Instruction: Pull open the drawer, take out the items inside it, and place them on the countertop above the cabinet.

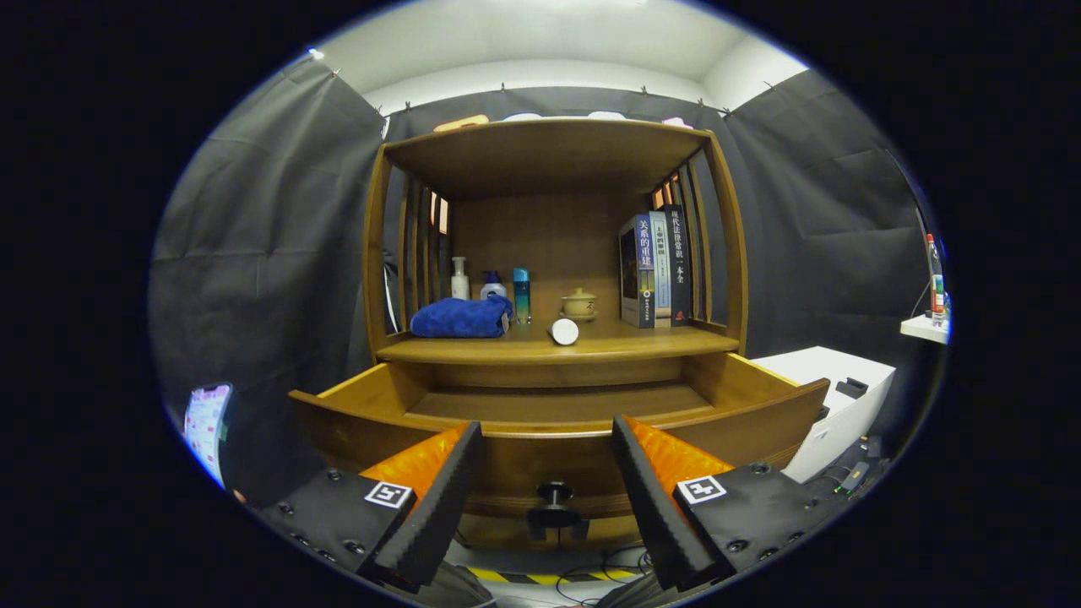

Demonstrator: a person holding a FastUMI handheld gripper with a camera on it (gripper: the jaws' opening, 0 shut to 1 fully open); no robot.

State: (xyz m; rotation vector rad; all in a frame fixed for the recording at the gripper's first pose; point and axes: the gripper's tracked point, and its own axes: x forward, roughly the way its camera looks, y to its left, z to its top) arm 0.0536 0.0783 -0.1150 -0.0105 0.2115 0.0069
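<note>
Our claw [547,439] hangs spread and empty before the drawer [557,422], which stands pulled out and looks bare; blue towel [461,318] rests on the counter [625,341].

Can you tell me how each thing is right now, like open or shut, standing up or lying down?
drawer: pulled open, visible part of its floor bare
drawer knob: free, between the fingers
tool: open, holding nothing
blue towel: folded, lying on the countertop
white cylinder: lying on its side
bottles: standing upright
lidded cup: lid on
books: standing upright
</note>
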